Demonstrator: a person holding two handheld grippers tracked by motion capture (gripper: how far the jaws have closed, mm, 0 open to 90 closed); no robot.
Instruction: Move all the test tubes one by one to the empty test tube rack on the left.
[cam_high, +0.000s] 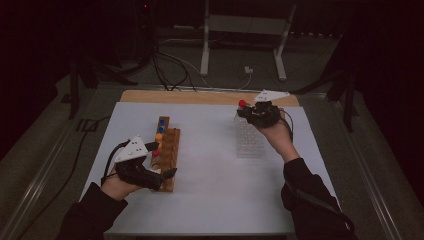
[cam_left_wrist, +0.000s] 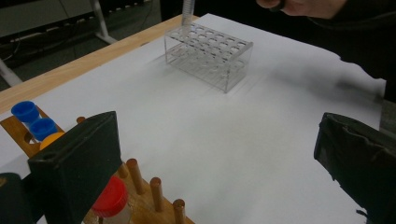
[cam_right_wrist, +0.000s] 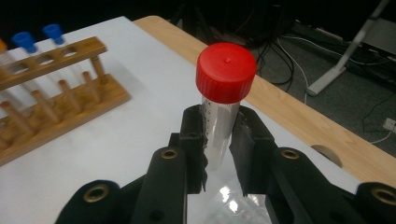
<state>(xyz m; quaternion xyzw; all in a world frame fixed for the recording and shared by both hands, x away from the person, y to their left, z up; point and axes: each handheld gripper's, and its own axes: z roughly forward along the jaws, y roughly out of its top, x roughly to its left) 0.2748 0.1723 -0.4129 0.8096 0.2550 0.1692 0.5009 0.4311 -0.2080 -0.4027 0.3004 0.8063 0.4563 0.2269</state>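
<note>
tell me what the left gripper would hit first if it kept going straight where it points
Probably the clear plastic tube rack, which lies ahead of the open left gripper across bare white paper; depth is uncertain.

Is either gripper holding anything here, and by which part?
The right gripper clamps a clear plastic tube with a red screw cap by its upper body, just below the cap. The left gripper stands open, holding nothing.
</note>
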